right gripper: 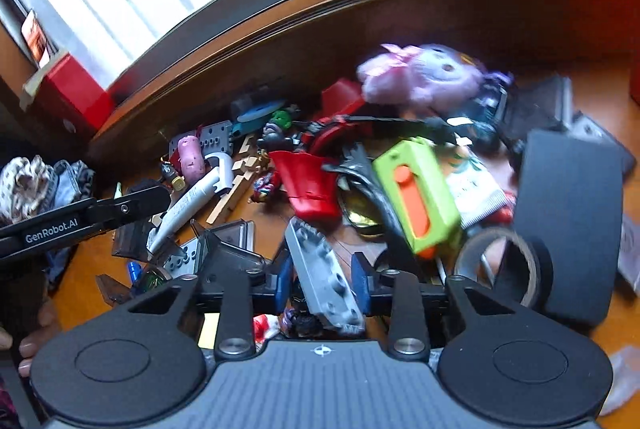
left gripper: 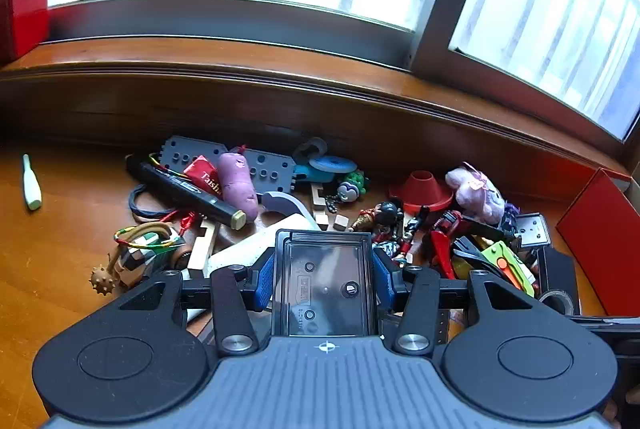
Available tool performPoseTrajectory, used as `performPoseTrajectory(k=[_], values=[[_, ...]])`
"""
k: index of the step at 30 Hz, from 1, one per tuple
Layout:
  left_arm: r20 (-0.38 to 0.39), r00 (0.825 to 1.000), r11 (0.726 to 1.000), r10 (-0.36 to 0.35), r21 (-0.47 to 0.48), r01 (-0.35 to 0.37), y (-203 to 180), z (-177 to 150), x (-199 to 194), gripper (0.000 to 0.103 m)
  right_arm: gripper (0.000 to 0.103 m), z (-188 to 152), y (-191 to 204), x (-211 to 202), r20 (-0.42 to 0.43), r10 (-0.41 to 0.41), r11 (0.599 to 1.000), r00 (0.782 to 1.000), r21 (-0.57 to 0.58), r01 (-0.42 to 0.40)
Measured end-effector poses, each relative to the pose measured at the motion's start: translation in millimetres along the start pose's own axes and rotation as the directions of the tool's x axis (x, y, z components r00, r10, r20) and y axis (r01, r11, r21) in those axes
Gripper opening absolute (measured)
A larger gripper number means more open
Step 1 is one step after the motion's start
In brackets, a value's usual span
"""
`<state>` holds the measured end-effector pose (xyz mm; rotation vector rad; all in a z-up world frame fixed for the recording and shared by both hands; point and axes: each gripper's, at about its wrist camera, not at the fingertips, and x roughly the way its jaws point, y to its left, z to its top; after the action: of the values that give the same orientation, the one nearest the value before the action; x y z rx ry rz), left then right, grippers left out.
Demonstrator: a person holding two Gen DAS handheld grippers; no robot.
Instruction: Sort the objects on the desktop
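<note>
Reading "GenRobot.AI" on left gripper (right gripper: pixel 140 203) arm.

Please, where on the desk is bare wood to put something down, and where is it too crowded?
Bare desk lies left of the pile, around the pale green cap, and in front of the spiked ball. From the black pen across to the red box it is crowded, with toys overlapping.

bare desk (left gripper: pixel 60 249) at left, toy pile (left gripper: pixel 320 197) blocking centre and right
</note>
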<state>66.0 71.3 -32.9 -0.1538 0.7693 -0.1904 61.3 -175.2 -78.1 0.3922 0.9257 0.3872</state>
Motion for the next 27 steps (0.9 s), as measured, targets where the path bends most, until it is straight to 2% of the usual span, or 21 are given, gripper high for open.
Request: performPoseTrajectory(k=[4,10,15,27], values=[[0.005,1.0,1.0,-0.008,0.02,0.008,-5,0,-2,0.049,0.008,2,-7,-9,0.042,0.013,0.999,0.999,0.039,-0.015],[0.019,1.0,0.999,-0.021,0.035,0.021,-11,-1,-9,0.049,0.007,7,5,-30,0.123,0.055,0.998,0.991,0.004,-0.056],[0.039,0.999,0.998,-0.033,0.052,0.031,-18,-4,-20,0.049,0.007,8,13,-41,0.134,0.091,0.996,0.987,-0.003,-0.092],[0.058,0.997,0.992,-0.044,0.119,0.037,-47,-15,-47,0.049,0.007,-13,19,-84,0.195,0.111,0.993,0.975,-0.049,-0.103]])
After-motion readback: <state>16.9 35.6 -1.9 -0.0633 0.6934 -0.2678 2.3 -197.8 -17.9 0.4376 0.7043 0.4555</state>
